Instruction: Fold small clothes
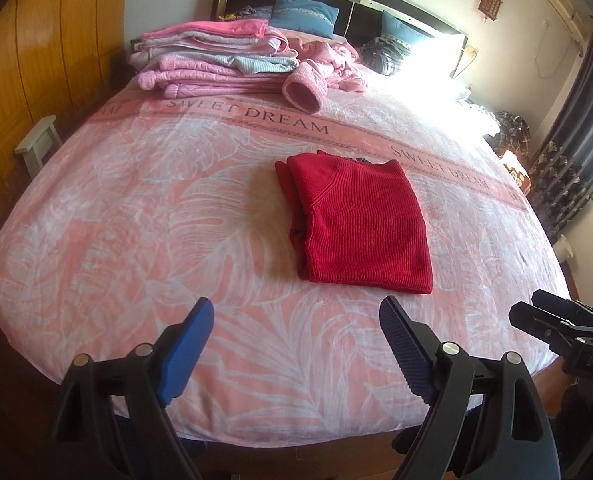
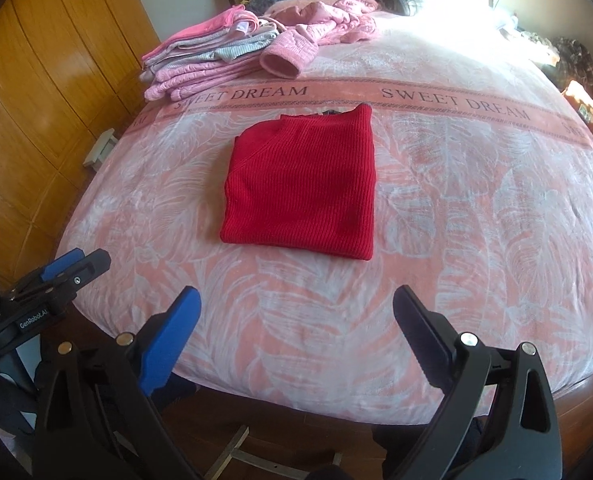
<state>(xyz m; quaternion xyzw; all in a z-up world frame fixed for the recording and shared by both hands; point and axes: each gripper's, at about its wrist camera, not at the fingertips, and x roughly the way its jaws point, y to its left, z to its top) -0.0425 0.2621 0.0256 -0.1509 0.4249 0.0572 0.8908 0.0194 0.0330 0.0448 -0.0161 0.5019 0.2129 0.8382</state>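
"SWEET DREAM" runs across the bedspread (image 1: 136, 208) behind the folded red sweater (image 1: 356, 224); both tongs, left (image 1: 296, 340) and right (image 2: 296, 336), hang wide open and empty at the near edge.

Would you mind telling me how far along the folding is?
Done: the red sweater lies folded mid-bed, and a folded pile sits near the headboard. In hand: nothing; left gripper and right gripper are open. Left: the crumpled pink garment.
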